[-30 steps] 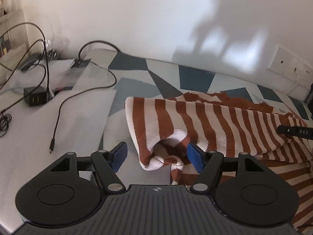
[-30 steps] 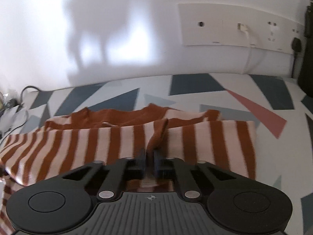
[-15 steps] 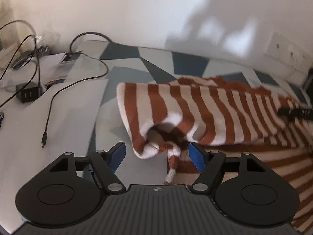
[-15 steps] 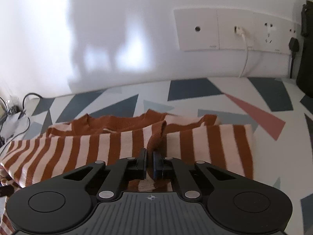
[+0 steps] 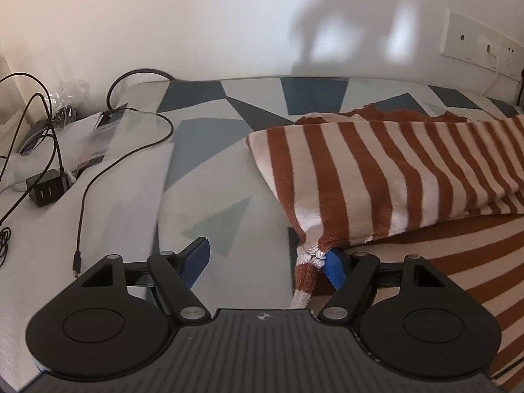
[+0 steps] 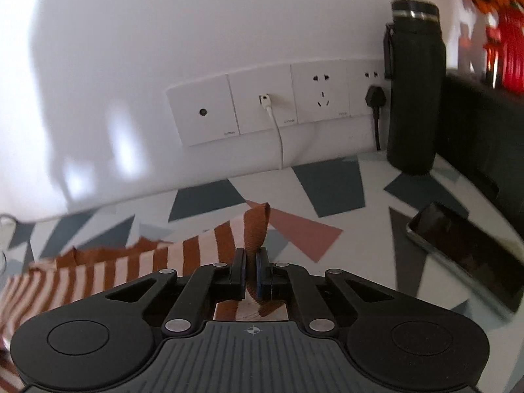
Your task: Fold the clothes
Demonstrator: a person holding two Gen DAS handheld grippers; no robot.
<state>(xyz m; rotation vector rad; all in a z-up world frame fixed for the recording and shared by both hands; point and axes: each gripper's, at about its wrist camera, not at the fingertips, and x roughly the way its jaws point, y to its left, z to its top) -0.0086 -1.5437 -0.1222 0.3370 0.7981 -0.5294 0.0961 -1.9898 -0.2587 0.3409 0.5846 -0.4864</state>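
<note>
While the right gripper (image 6: 251,273) pinches the sweater (image 5: 386,177) edge tight and the left gripper (image 5: 267,258) sits wide open beside its cuff (image 5: 306,281), the sweater lies part folded on the table (image 5: 209,150), with more folds probably left.

Striped sweater (image 5: 386,177) beside spread fingers (image 5: 334,267)

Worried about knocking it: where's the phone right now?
In the right wrist view, the phone lies flat at the far right of the patterned tabletop, right of the right gripper and nearer than the black bottle.
</note>
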